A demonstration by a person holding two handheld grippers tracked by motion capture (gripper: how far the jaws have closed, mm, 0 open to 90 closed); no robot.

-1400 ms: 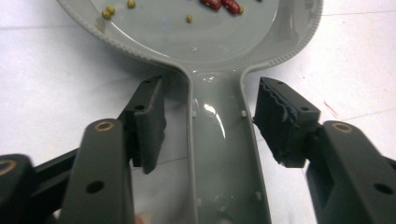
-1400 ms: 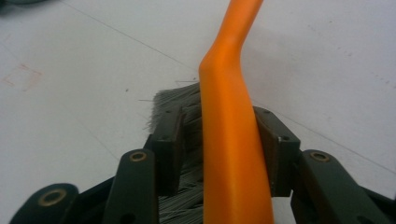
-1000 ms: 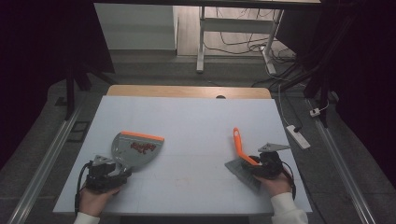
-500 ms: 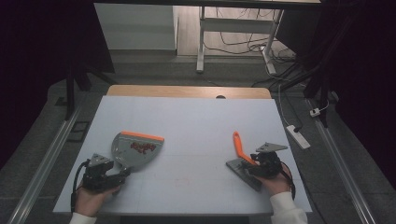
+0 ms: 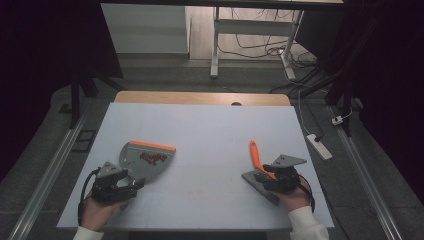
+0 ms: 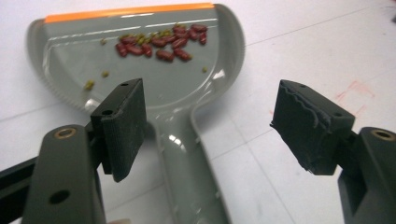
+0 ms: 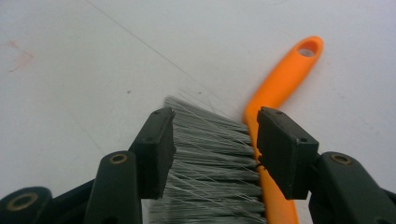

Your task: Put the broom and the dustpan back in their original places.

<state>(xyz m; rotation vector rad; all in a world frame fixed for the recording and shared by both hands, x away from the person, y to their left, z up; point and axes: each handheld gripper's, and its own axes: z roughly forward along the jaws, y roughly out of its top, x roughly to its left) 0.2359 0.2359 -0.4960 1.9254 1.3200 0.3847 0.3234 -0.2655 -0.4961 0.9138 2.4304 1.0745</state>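
A grey dustpan (image 5: 145,159) with an orange lip lies on the white table at the left, with red and green beans (image 6: 159,39) in its pan. My left gripper (image 5: 133,183) (image 6: 210,121) is open. Its jaws have just been opening and stand on either side of the dustpan handle (image 6: 187,154) without touching it. At the right lies a brush (image 5: 256,156) with an orange handle (image 7: 280,84) and grey bristles (image 7: 210,186). My right gripper (image 5: 266,178) (image 7: 215,135) is open and its jaws have just been opening. The bristles lie between the pads.
The white table (image 5: 210,130) has a wooden strip (image 5: 200,97) along its far edge. A white power strip (image 5: 318,146) lies on the floor to the right. A desk frame (image 5: 216,45) and cables stand beyond the table.
The brush's orange handle has sunk from a raised tilt to lie lower on the table, and the right jaws have let go of it. The left hand and dustpan stay put.
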